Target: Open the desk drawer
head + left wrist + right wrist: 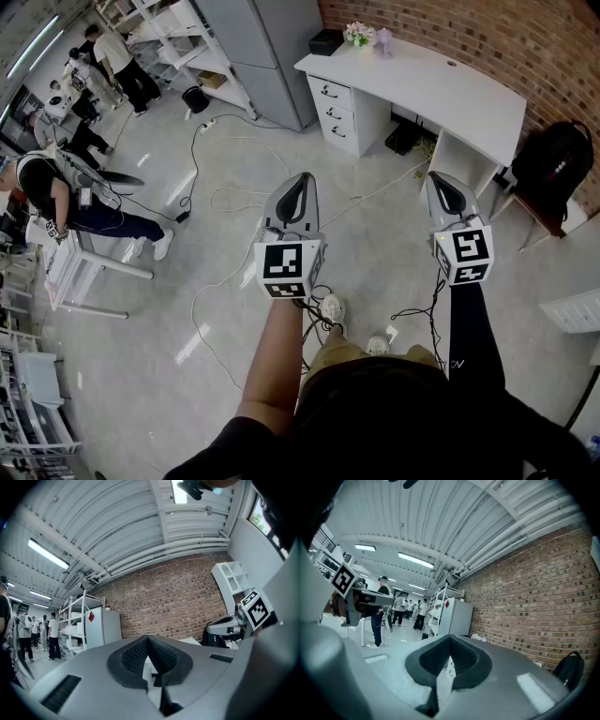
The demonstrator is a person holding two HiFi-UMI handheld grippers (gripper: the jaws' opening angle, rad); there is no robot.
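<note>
The white desk (441, 84) stands against the brick wall at the upper right of the head view. Its stack of three drawers (336, 111) with dark handles is at its left end, all pushed in. My left gripper (301, 180) and right gripper (443, 180) are held level over the floor, well short of the desk. Both are shut with nothing between the jaws. In the left gripper view the jaws (148, 637) meet at the tip. The right gripper view shows the jaws (450, 638) closed too, with the drawers (450, 666) showing small behind them.
A flower pot (359, 34) and a black box (326, 41) sit on the desk. A black backpack (555, 164) rests on a chair to its right. Cables (234, 202) trail over the floor. A grey cabinet (267, 47), white shelves (178, 37) and people (56, 187) are to the left.
</note>
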